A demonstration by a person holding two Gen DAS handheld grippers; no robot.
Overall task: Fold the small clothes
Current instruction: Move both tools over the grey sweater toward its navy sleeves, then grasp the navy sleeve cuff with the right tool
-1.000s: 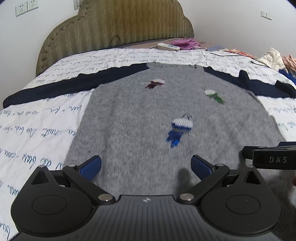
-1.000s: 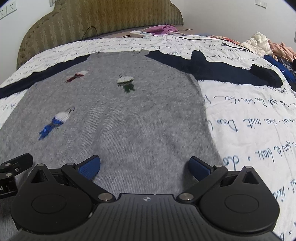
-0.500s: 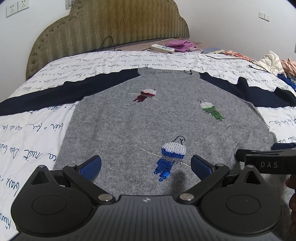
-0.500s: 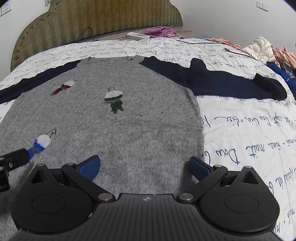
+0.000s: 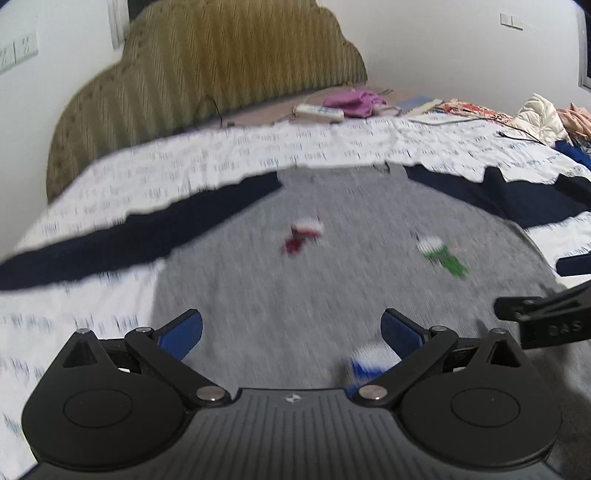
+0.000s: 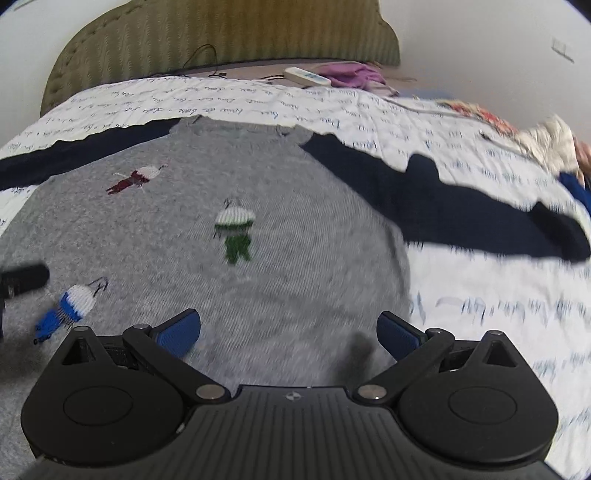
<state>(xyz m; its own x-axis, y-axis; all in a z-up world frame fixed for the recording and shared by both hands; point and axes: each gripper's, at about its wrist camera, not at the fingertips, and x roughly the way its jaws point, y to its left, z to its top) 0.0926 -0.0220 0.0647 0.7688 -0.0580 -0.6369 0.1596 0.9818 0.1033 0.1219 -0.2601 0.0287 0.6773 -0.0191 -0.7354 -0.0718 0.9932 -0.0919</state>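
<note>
I see a bed covered by a white quilt (image 6: 480, 295) printed with lines of blue handwriting. At its head stands a padded olive headboard (image 5: 221, 66) with a scalloped top and zigzag stitching, set against a plain white wall (image 5: 424, 44). Wall sockets (image 5: 18, 50) sit left of the headboard, and a light switch (image 5: 511, 21) is on the right. Near the headboard lie a white power strip (image 6: 306, 76) and a purple cloth (image 6: 351, 74). A heap of clothes (image 5: 543, 118) is piled at the bed's right edge.
</note>
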